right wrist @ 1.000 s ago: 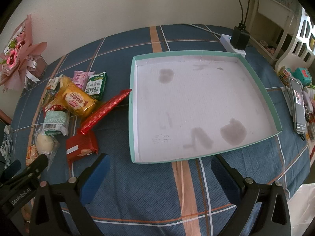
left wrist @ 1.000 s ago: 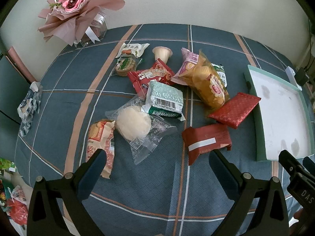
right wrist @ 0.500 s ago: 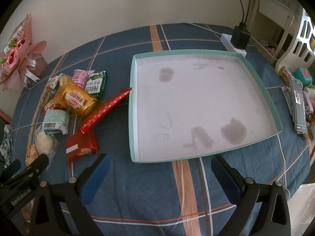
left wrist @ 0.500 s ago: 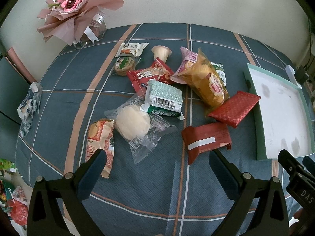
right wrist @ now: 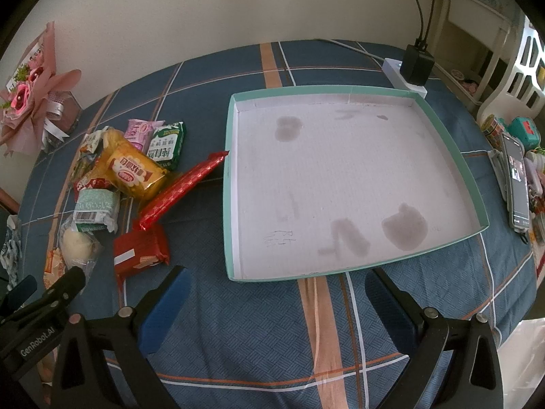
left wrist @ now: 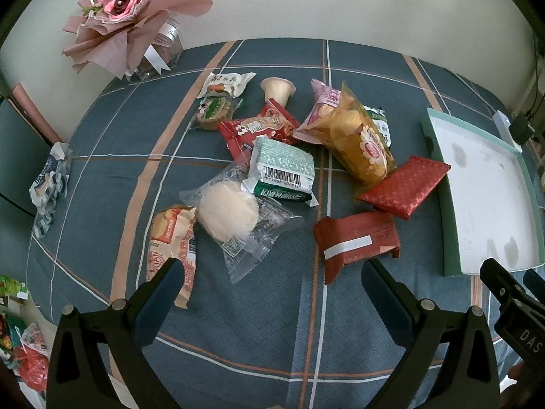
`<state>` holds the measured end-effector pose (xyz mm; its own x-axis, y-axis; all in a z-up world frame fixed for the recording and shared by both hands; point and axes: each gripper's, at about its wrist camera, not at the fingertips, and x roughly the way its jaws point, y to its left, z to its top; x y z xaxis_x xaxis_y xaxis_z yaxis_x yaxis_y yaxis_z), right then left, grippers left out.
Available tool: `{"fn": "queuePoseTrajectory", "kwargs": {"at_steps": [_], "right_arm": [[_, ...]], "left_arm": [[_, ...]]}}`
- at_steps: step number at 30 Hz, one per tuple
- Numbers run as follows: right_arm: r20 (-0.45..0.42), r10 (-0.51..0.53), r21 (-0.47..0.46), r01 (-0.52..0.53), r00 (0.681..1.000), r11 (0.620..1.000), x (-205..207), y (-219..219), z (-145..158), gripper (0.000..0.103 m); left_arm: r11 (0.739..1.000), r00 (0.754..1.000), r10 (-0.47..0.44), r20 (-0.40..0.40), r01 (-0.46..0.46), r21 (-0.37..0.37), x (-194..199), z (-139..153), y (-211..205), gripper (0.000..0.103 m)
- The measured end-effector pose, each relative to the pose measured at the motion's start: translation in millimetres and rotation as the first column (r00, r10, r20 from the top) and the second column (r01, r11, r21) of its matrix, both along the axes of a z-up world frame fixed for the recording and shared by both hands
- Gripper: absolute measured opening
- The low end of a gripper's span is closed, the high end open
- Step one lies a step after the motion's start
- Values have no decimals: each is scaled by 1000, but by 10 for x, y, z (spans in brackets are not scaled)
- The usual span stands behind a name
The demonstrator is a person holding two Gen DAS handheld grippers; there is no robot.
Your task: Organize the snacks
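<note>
Several snack packs lie in a heap on the blue plaid tablecloth. In the left wrist view: a dark red pack with a white stripe (left wrist: 356,242), a red patterned pack (left wrist: 405,182), a yellow chip bag (left wrist: 361,139), a green-white pack (left wrist: 282,170) and a clear-wrapped white bun (left wrist: 229,212). My left gripper (left wrist: 272,276) is open and empty, above the cloth just short of the bun and the striped pack. A teal-rimmed tray (right wrist: 227,184), holding no snacks, shows in the right wrist view. My right gripper (right wrist: 275,284) is open and empty at its near edge.
A pink bouquet (left wrist: 129,17) stands at the back left. A power strip with a charger (right wrist: 414,68) sits behind the tray. A phone (right wrist: 516,184) and small items lie at the right edge. A crumpled wrapper (left wrist: 49,184) lies at the left edge.
The left gripper has eased slightly forward toward the snack heap. The right gripper has barely moved. Both stay open.
</note>
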<state>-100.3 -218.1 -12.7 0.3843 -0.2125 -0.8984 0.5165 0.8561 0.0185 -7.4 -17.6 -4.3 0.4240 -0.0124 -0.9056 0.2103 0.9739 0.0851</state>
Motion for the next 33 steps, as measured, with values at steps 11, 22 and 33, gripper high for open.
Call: {"fn": "queuePoseTrajectory", "kwargs": {"at_steps": [11,22,33], "right_arm": [[26,10,9,-10,1000,1000,0,24,10,103],[42,168,118,-171,985,978,407,441,-107,103],[-31,300,121,-294,954,948,747,824,-284,103]], "left_arm": [[1000,1000,15,0,-15,-11,-5,-6,15,103],[967,973,227,-43,-231,-109,257,10,708,103],[937,938,324,-124,-336,-92,512,-256,1205,103]]}}
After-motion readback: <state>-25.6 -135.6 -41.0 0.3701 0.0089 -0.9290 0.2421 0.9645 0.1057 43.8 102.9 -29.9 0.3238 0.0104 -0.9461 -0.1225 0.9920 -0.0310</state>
